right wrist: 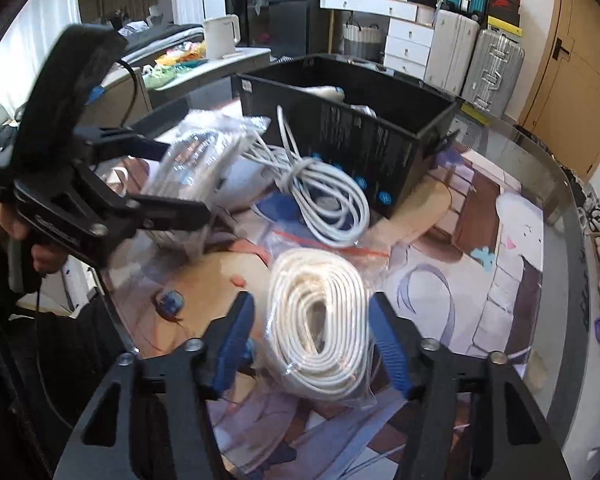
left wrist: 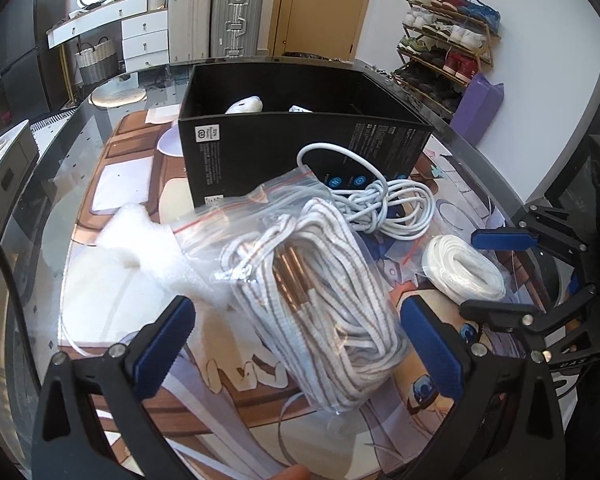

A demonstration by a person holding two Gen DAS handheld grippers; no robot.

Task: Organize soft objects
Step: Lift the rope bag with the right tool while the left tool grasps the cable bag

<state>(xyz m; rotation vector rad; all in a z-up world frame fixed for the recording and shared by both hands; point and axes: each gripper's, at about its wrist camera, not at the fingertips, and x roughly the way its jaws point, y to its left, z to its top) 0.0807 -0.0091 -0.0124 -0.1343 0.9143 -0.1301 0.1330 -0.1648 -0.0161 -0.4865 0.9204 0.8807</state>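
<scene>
On a glass-topped table [left wrist: 80,128] with a cartoon-printed mat under the glass, the left gripper [left wrist: 300,344] stands with its 2 blue-padded jaws spread wide around a clear zip bag of white-and-brown striped cord [left wrist: 320,280]; the pads sit apart from the bag on both sides, so nothing is gripped. The right gripper [right wrist: 312,344] has its jaws partly apart on either side of a bagged coil of flat white cord [right wrist: 320,320], which lies on the table between the pads, with a gap showing at each side. Beyond the 2 bags, a loose bundle of white cable [left wrist: 384,200] rests against the near wall of an open black box [left wrist: 300,144], inside which 2 white items are partly visible. A crumpled sheet of white foam [left wrist: 140,248] lies just left of the striped-cord bag. In the right wrist view a hand [right wrist: 4,220] holds the left gripper's handle.
</scene>
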